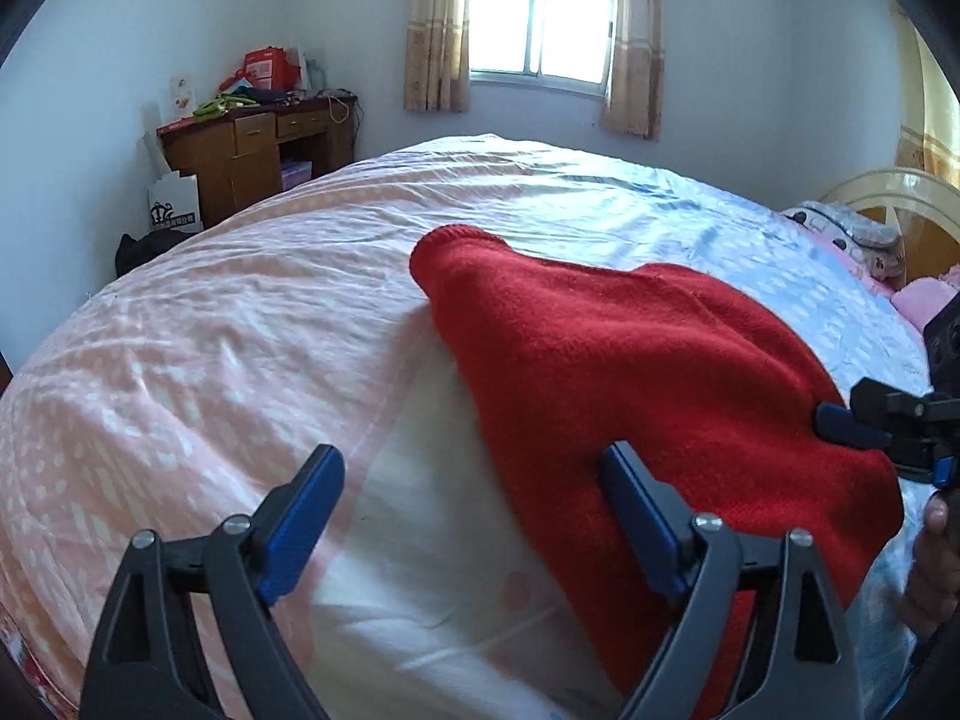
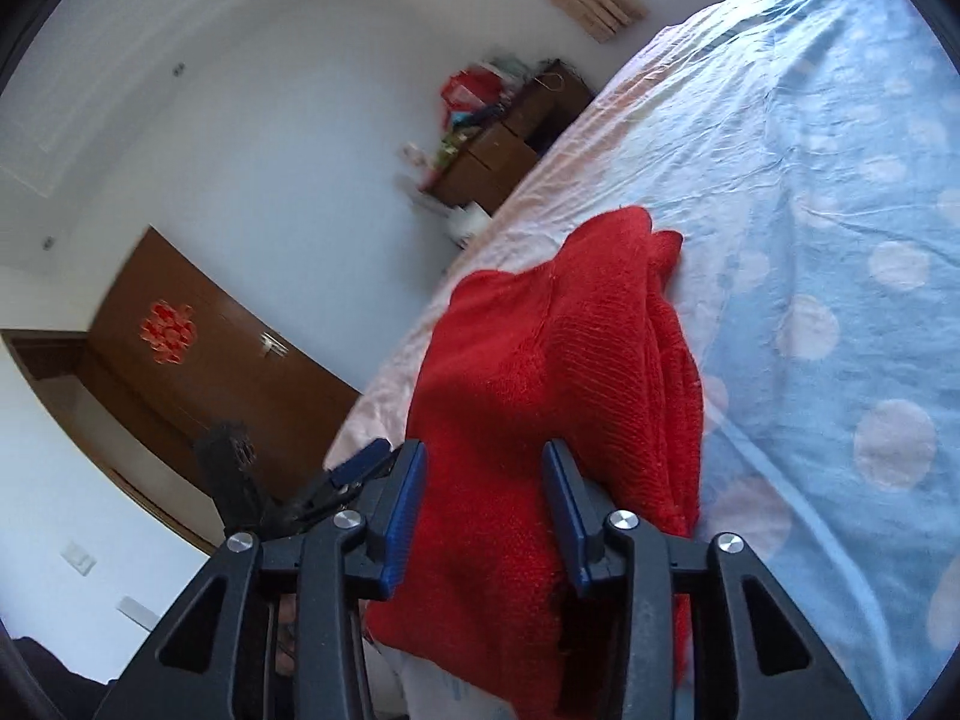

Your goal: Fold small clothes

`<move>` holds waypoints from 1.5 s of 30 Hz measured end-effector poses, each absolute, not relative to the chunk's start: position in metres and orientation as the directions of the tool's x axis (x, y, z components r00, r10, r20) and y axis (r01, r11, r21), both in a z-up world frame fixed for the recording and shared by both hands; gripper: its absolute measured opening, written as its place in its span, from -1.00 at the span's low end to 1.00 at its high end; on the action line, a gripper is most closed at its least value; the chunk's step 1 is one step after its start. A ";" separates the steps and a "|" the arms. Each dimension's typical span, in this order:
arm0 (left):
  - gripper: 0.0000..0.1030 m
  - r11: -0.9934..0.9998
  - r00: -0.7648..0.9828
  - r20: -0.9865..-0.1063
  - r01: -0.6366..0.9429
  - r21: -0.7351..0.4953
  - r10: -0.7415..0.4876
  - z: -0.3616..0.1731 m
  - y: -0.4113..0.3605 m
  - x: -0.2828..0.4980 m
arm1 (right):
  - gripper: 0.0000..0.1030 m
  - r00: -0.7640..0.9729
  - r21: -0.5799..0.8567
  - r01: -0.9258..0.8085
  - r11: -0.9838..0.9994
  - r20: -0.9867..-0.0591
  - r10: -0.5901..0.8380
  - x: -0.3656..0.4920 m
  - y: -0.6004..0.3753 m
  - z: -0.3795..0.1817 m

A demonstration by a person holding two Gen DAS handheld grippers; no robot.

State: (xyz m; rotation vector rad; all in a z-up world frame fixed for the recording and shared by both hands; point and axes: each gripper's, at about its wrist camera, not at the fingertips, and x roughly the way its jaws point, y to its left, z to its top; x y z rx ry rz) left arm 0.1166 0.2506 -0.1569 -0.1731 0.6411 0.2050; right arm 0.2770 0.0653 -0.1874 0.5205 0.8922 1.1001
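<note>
Bright daylight pours through the window (image 1: pixel 543 18), which is blown out to white glare. Both fisheye views bend strongly, with dark vignetting at the corners; the right wrist view's far desk (image 2: pixel 504 150) is smeared with blur

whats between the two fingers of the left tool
Mostly bare bedsheet; the red sweater edge reaches in beside the left tool's right-hand finger, as the left wrist view shows.

One red knitted garment (image 1: pixel 648 372) is seen on one bed (image 1: pixel 240 324), at about 4 o'clock from the bed's middle. Two grippers are counted: the left gripper (image 1: pixel 474 498) and the right gripper (image 2: pixel 489 510). One window (image 1: pixel 543 18) with two curtains (image 1: pixel 437 30) is seen at 12 o'clock, one wooden desk (image 1: pixel 258 150) at 10 o'clock, and one brown door (image 2: pixel 198 360).
</note>
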 end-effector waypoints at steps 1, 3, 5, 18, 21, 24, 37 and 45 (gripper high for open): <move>0.75 0.964 0.783 -0.606 -0.248 -0.097 0.141 -0.157 0.250 0.115 | -0.55 0.169 0.776 -0.511 0.370 -0.331 0.928 0.281 0.061 -0.193; 0.75 0.962 0.778 -0.611 -0.257 -0.095 0.147 -0.152 0.244 0.113 | -0.56 0.163 0.846 -0.428 0.317 -0.273 0.948 0.289 0.048 -0.204; 0.75 0.964 0.780 -0.606 -0.254 -0.083 0.154 -0.140 0.237 0.106 | -0.51 0.206 0.847 -0.408 0.339 -0.277 0.939 0.284 0.037 -0.199; 1.00 0.984 0.862 -0.488 -0.178 -0.033 0.139 -0.066 0.200 0.054 | 0.35 0.627 0.380 -0.478 0.792 -0.484 0.611 0.182 0.017 -0.078; 1.00 0.984 0.866 -0.482 -0.172 -0.037 0.133 -0.063 0.201 0.052 | 0.38 0.648 0.361 -0.478 0.801 -0.471 0.599 0.172 0.013 -0.070; 1.00 0.985 0.866 -0.481 -0.171 -0.034 0.133 -0.063 0.201 0.052 | 0.38 0.662 0.340 -0.485 0.805 -0.459 0.593 0.161 0.014 -0.064; 1.00 0.984 0.868 -0.477 -0.178 -0.034 0.140 -0.063 0.199 0.048 | 0.38 0.687 0.278 -0.518 0.809 -0.429 0.587 0.143 0.026 -0.049; 1.00 0.984 0.867 -0.477 -0.178 -0.033 0.140 -0.064 0.200 0.049 | 0.38 0.684 0.274 -0.520 0.809 -0.435 0.586 0.142 0.028 -0.050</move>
